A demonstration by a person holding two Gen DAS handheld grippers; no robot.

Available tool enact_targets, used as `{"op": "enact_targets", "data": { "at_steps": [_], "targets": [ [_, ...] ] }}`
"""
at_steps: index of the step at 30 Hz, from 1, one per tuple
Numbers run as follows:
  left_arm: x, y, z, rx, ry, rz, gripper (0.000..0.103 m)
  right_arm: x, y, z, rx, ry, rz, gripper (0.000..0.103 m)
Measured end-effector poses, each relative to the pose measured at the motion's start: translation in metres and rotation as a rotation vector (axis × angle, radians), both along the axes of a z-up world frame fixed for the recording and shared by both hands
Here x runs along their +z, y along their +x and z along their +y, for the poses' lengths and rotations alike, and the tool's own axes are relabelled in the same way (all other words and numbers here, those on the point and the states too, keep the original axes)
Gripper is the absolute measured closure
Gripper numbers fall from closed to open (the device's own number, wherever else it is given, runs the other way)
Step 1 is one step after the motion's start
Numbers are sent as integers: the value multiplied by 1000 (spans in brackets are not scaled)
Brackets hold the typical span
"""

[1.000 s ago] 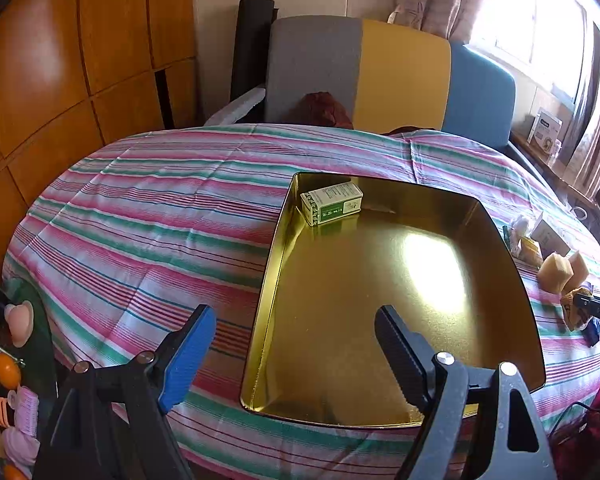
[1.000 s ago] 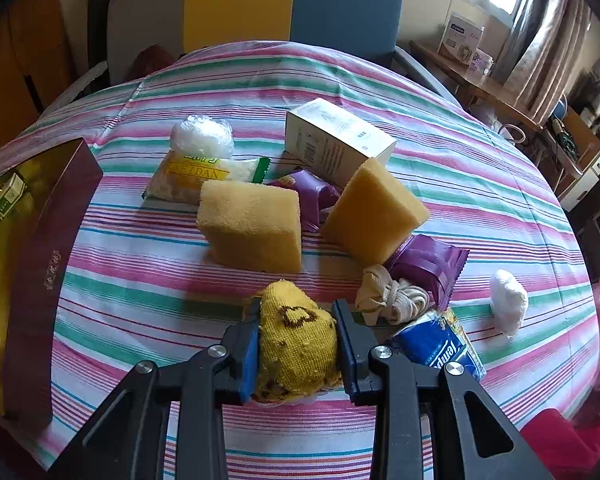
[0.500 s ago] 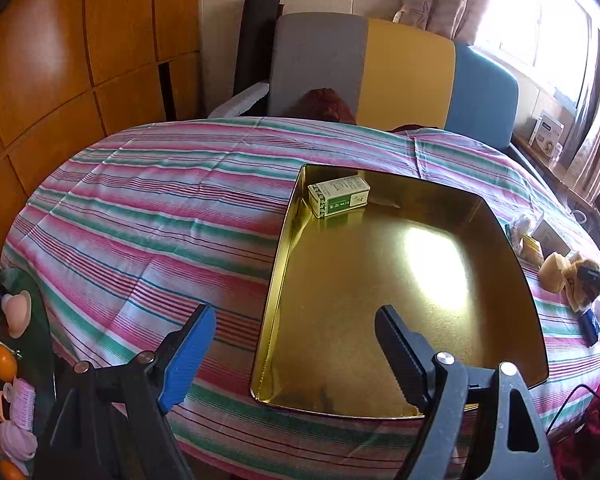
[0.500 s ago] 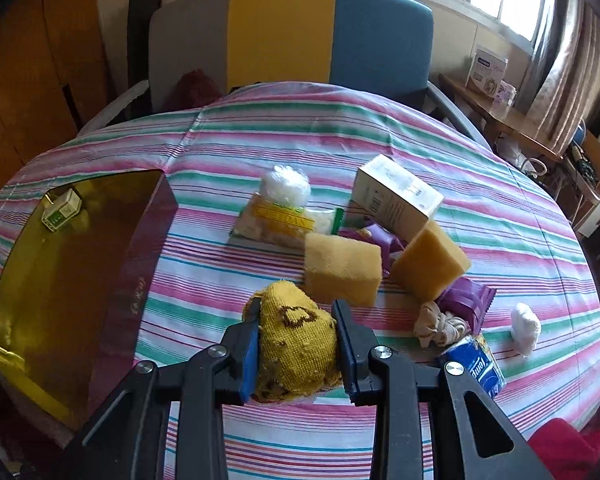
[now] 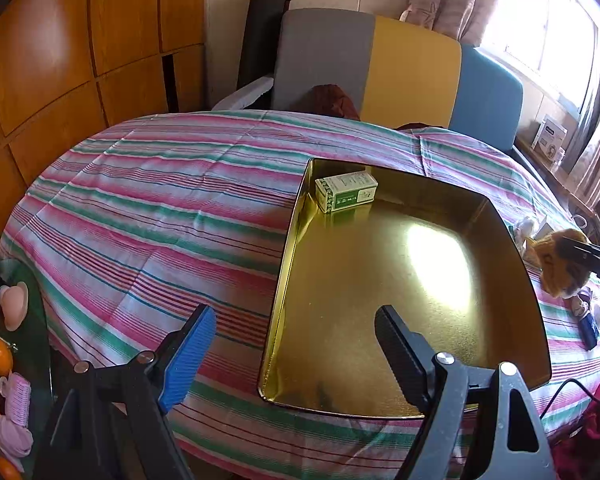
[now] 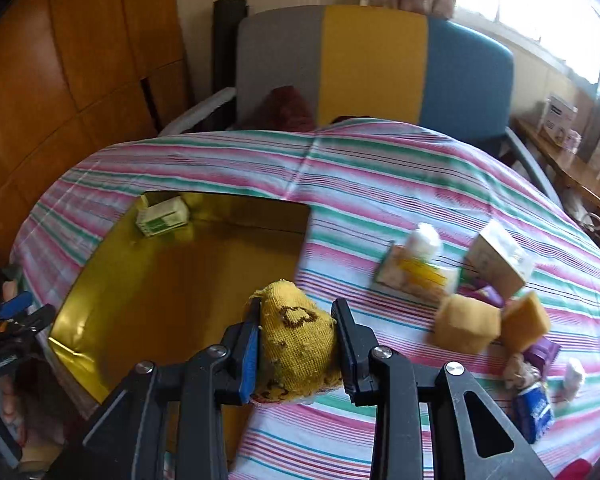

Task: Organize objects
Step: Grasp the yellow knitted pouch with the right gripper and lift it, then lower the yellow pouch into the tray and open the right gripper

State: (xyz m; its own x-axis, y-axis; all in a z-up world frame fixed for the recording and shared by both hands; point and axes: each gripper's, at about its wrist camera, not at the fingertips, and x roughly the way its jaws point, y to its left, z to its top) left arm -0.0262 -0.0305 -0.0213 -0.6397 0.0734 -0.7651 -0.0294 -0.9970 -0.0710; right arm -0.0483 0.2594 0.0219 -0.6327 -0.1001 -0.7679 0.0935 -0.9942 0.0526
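My right gripper [image 6: 296,312] is shut on a yellow knitted sock bundle [image 6: 296,344] with a brown heart pattern, held above the right edge of the gold tray [image 6: 148,308]. The left wrist view shows that sock bundle [image 5: 562,268] at the tray's [image 5: 380,360] right rim. A green and white small box [image 5: 346,191] lies in the tray's far left corner, also visible as the small box [image 6: 162,216] in the right wrist view. My left gripper [image 5: 296,340] hangs open over the tray's near edge, holding nothing.
On the striped tablecloth [image 6: 380,184] right of the tray lie two yellow sponges [image 6: 466,326], a white carton [image 6: 500,256], a snack packet [image 6: 416,270], purple wrappers and a blue pack [image 6: 534,410]. A tri-coloured chair [image 5: 380,68] stands behind the table.
My right gripper carried the sock bundle up and left, from beside the sponges to the tray's right edge. The left gripper stayed put, still open.
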Motion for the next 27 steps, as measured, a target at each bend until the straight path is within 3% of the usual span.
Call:
{"op": "enact_targets", "data": {
  "at_steps": [12, 20, 25, 27],
  "targets": [
    [0, -3, -33, 42, 26, -2, 23, -23, -47, -106, 190, -130, -68, 69],
    [-11, -8, -55, 91, 37, -35, 23, -57, -112, -163, 152, -225, -144, 68],
    [-14, -8, -60, 94, 62, -44, 23, -66, -136, -165, 102, -368, -195, 51],
    [-15, -9, -61, 94, 72, -48, 23, -62, -136, -168, 111, -382, -184, 45]
  ]
}}
